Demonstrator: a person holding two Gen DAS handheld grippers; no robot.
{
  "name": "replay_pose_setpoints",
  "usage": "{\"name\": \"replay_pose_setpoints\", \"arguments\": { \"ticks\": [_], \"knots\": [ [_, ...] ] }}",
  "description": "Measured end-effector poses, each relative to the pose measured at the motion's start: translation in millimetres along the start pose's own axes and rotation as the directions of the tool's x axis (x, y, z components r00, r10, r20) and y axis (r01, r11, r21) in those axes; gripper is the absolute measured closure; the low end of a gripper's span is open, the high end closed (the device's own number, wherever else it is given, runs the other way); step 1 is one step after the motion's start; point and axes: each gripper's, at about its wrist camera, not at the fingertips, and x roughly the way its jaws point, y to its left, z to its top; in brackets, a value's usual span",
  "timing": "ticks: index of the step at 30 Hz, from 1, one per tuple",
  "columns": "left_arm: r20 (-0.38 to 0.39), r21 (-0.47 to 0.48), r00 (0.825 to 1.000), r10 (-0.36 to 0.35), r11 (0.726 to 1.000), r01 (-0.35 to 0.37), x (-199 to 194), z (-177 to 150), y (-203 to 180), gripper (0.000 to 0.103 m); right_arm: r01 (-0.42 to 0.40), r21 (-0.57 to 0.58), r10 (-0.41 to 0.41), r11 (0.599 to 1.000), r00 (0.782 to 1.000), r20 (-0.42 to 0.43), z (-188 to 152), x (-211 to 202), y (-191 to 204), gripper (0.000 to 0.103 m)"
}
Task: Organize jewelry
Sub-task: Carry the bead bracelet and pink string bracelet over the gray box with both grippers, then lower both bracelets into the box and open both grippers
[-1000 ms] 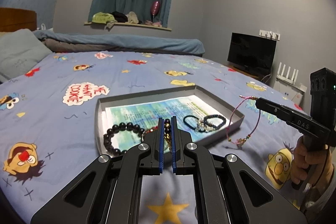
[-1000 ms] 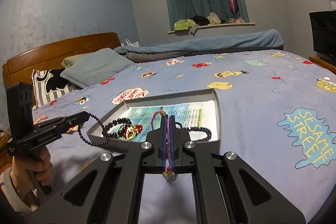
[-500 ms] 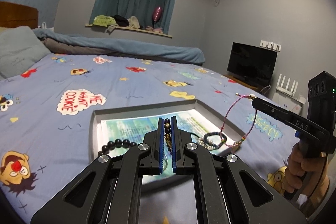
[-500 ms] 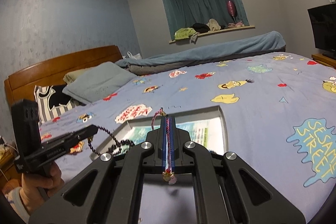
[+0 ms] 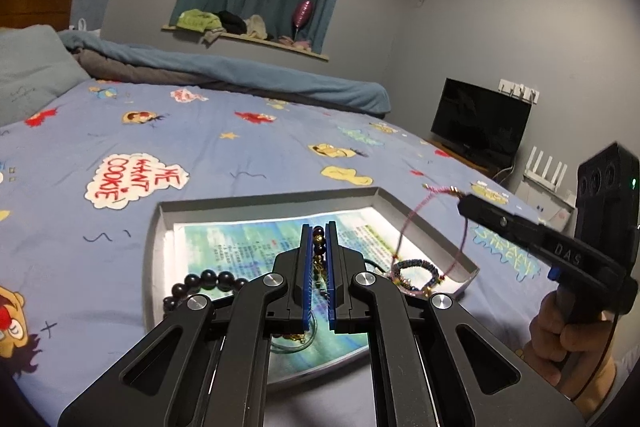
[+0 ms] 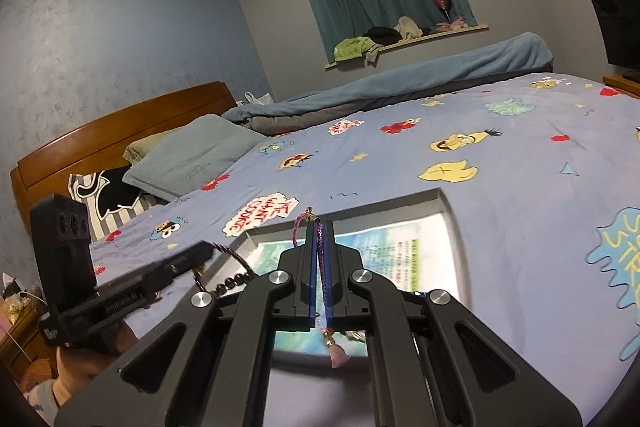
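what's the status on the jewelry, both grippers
Left gripper shut on dark bead bracelet, lifted over grey tray. Right gripper shut on pink cord bracelet, loop dangling. Blue bead bracelet lies in tray. Nothing in the way.

Tray's raised rim [image 5: 276, 195] borders open bedspread [image 5: 240, 155] beyond.

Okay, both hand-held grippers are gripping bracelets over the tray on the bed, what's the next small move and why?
Probably lift the right hand-held gripper a little higher. It is shut on the pink cord bracelet, whose loop hangs down to the blue beaded bracelet in the grey tray and looks caught on it. The left hand-held gripper is shut on the dark bead bracelet, so it cannot help untangle.
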Motion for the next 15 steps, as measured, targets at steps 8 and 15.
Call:
{"name": "replay_pose_setpoints", "arguments": {
  "ticks": [8,15],
  "knots": [
    [-0.038,-0.024,0.999,0.012,1.000,-0.013,21.7,-1.3,9.6,0.096,0.009,0.016,-0.008,1.000,0.997,-0.071,-6.4,30.3,0.1,0.100],
    [-0.115,-0.085,0.991,0.069,0.993,-0.079,39.7,-7.0,31.5,0.096,0.083,0.043,-0.076,0.996,0.986,-0.149,-18.1,45.4,-16.8,0.100]
  ]
}}
